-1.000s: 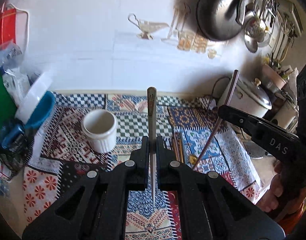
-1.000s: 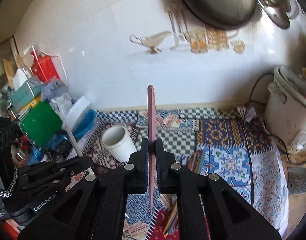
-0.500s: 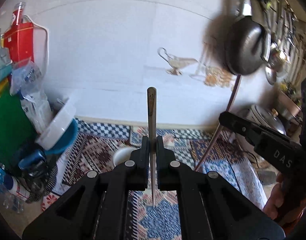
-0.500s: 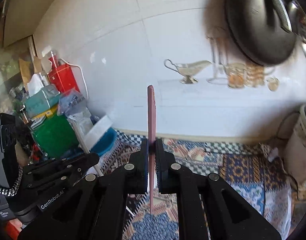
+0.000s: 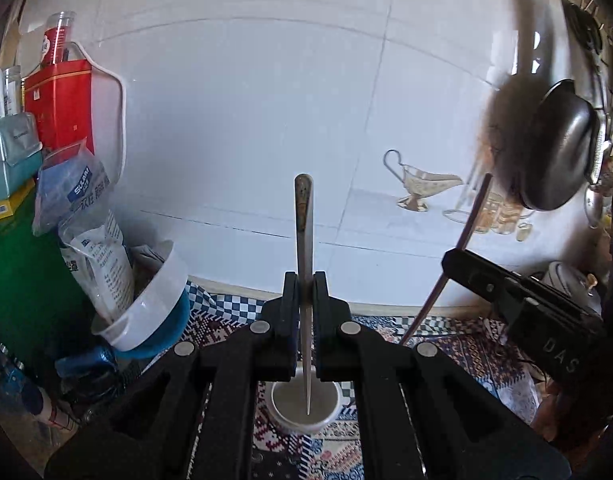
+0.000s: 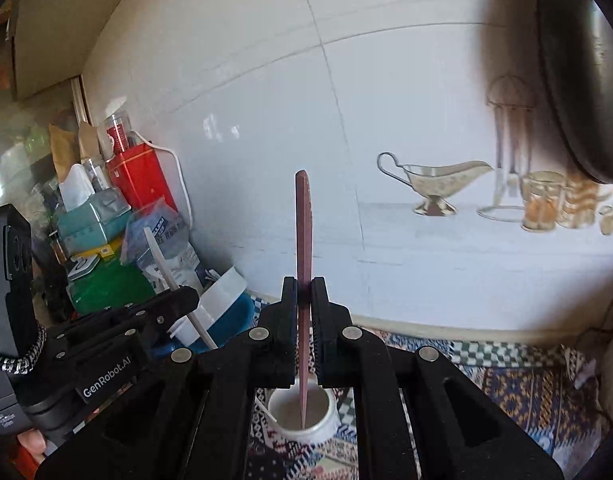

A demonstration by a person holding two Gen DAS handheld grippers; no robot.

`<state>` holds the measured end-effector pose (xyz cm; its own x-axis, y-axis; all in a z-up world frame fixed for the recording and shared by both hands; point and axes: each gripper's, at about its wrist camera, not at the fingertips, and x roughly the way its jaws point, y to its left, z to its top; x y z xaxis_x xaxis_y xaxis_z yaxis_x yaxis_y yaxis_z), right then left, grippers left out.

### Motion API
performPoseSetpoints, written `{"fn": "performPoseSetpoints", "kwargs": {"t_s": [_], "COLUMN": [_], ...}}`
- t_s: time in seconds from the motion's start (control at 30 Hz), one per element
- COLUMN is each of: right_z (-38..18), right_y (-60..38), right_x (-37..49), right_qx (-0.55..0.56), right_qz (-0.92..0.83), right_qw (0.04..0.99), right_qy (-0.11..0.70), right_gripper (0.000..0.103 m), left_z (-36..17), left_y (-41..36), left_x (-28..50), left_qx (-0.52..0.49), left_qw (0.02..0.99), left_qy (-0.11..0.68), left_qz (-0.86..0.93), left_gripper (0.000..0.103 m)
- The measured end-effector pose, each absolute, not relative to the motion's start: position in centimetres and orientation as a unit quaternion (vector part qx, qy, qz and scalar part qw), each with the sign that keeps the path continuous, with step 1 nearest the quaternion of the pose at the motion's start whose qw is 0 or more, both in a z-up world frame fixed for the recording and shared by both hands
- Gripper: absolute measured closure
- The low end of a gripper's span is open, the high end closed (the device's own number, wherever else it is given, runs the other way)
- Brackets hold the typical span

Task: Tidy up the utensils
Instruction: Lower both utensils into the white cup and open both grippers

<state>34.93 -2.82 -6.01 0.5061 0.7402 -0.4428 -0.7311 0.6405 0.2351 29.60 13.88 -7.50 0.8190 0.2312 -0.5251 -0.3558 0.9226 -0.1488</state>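
My left gripper [image 5: 304,296] is shut on a pale grey chopstick [image 5: 303,232], held upright with its thin tip over the mouth of a white ceramic cup [image 5: 304,412] below. My right gripper [image 6: 304,300] is shut on a reddish-brown chopstick [image 6: 303,232], also upright, its tip over the same white cup [image 6: 302,416]. The right gripper [image 5: 454,258] with its brown chopstick [image 5: 462,240] shows at the right of the left wrist view. The left gripper [image 6: 182,300] with its pale chopstick [image 6: 162,260] shows at the left of the right wrist view.
The cup stands on a patterned cloth [image 6: 506,384] against a white tiled wall. Left: a white and blue bowl stack [image 5: 154,312], bags, a red tin [image 5: 62,104], a green box. A dark pan [image 5: 562,160] hangs at the right.
Both grippers have tilted up and moved over the cup; it went from ahead on the cloth to directly under both chopstick tips. The wall now fills both views.
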Motion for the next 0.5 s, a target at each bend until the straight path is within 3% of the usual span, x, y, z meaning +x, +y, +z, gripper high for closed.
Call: {"fn": "performPoseSetpoints", "kwargs": {"t_s": [0.5], "right_z": [-14.0], "right_y": [2.5], "right_x": [38.3], "right_qx": [-0.029], "right_qz": [0.432], "right_qw": [0.836], "right_qy": [0.339], "right_gripper": [0.097], "left_z": [-15.4], "left_y": [16.8], "left_x": [33.6], "left_qx": [-0.134], "left_qw": [0.912], "left_qy": [0.355], "left_qz": [0.159], "left_gripper": [0.099]}}
